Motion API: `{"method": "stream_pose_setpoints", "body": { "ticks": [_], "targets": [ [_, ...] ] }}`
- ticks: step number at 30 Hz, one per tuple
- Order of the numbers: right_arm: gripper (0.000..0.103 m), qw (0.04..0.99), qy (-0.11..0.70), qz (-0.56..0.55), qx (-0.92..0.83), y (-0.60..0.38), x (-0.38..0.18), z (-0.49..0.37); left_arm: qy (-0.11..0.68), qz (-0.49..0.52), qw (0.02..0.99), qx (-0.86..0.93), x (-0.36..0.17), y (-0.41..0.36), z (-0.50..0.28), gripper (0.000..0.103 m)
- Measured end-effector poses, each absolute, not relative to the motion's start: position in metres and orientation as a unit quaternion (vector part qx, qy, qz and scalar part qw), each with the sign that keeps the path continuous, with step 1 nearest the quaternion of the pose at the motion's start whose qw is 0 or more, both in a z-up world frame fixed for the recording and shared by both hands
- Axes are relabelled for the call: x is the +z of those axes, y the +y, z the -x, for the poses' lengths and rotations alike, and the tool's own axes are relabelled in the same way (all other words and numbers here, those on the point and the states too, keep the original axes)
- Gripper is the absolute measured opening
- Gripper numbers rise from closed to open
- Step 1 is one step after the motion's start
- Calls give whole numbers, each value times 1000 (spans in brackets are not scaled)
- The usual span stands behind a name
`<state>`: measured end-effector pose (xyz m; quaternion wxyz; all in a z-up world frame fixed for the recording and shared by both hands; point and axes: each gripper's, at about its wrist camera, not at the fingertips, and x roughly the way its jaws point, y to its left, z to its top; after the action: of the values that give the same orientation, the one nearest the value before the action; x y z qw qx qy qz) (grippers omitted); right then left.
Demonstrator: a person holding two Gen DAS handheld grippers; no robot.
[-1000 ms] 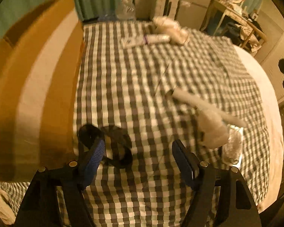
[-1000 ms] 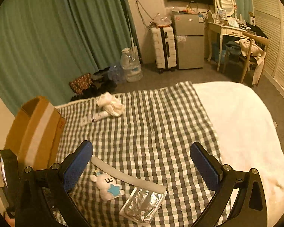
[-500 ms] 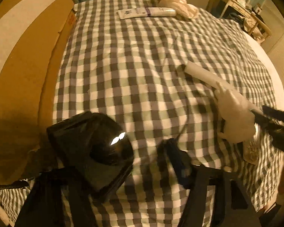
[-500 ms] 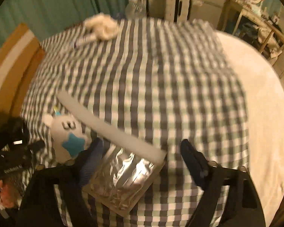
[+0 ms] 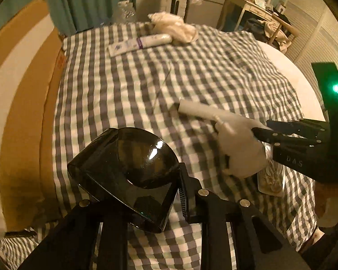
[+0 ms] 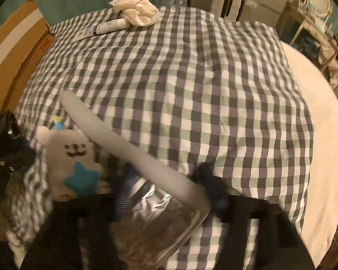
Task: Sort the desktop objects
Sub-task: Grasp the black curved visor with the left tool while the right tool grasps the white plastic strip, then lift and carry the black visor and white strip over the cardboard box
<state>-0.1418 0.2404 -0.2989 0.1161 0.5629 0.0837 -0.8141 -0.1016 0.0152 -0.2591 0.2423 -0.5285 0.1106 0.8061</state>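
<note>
My left gripper (image 5: 146,193) is shut on a glossy black dome-shaped case (image 5: 126,171) and holds it above the checked cloth (image 5: 191,72). My right gripper (image 6: 169,191) has its jaws close around the silver foil pouch (image 6: 153,220), under the end of a long pale tube (image 6: 124,144); the view is blurred. A white plush toy with a blue star (image 6: 72,157) lies left of it, and shows in the left wrist view (image 5: 238,148). The right gripper shows there too (image 5: 259,132).
A cardboard box (image 5: 22,90) stands along the left edge of the cloth. A white cream tube (image 5: 139,43) and crumpled white fabric (image 5: 175,28) lie at the far end. The bare white mattress (image 6: 322,135) lies to the right. Furniture stands beyond.
My left gripper closed on the black case and lifted it. My right gripper dropped down to the foil pouch and its jaws narrowed around it.
</note>
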Motion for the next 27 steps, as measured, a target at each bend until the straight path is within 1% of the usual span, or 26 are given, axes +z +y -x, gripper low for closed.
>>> {"method": "stream_pose_setpoints", "body": {
  "ticks": [1,2,3,4,8,12,18,27],
  "targets": [
    [28,118,83,-564,-813,240,-296,141,112,527,243,807,-256,13,101,22],
    [17,117,86,-561,-815,240,-294,140,112,526,242,807,-255,14,102,22],
    [9,120,83,-558,-817,241,-292,139,111,524,242,809,-252,14,103,22],
    [7,119,79,-555,-819,243,-291,138,112,522,240,811,-250,23,107,22],
    [6,126,31,-543,-830,259,-278,134,104,511,239,819,-234,23,111,22],
    [6,127,6,-509,-851,268,-255,122,97,496,244,828,-213,22,110,22],
    [6,115,0,-448,-887,277,-209,110,88,469,245,844,-178,13,105,22],
    [6,97,-18,-392,-915,284,-150,87,88,420,254,867,-122,9,86,22]
  ]
}}
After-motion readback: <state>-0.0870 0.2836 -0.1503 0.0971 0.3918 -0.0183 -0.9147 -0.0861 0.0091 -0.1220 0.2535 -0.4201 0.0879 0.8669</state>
